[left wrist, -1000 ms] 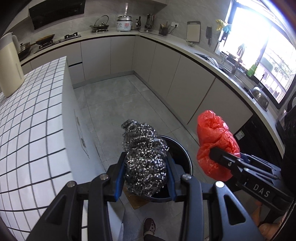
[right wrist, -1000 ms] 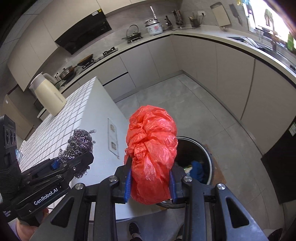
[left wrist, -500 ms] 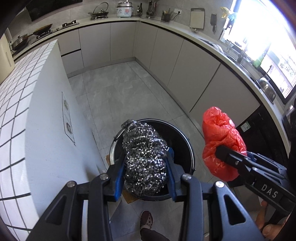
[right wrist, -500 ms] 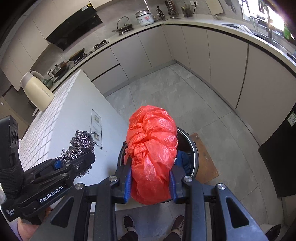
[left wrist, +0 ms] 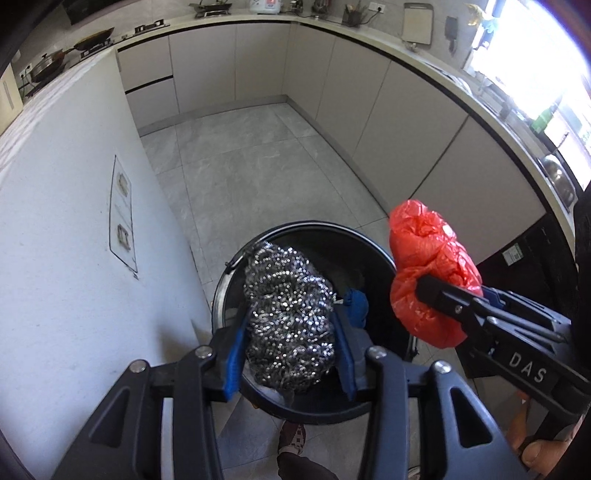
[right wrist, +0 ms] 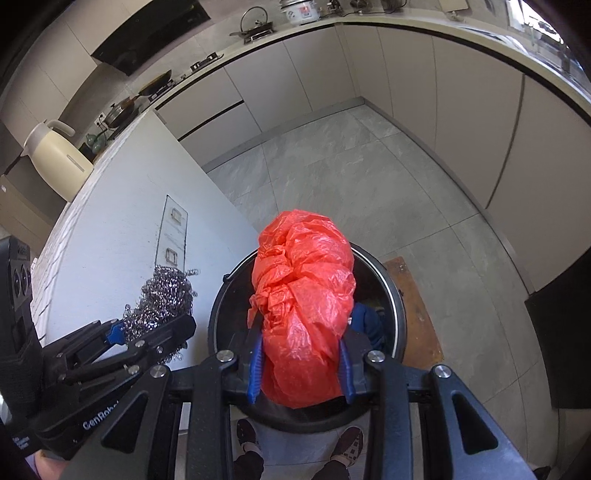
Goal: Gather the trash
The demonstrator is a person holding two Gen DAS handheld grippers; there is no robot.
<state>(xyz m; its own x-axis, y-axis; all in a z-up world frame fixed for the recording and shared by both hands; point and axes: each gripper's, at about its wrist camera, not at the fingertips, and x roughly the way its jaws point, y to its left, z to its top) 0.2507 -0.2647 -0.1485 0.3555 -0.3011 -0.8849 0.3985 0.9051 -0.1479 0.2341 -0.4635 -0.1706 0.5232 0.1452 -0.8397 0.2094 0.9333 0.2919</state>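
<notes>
Fingers of the left gripper are spreading around the steel scourer; the right gripper's loosen on the red bag. Both bundles are held over the bin, low in frame. Dropping is judged underway: full release is needed.

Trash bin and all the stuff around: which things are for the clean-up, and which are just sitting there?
For the job: steel wool ball in the opening left gripper; red plastic bag in the opening right gripper; black trash bin.

Just sitting there: cream jug, rice cooker, cutting board.
</notes>
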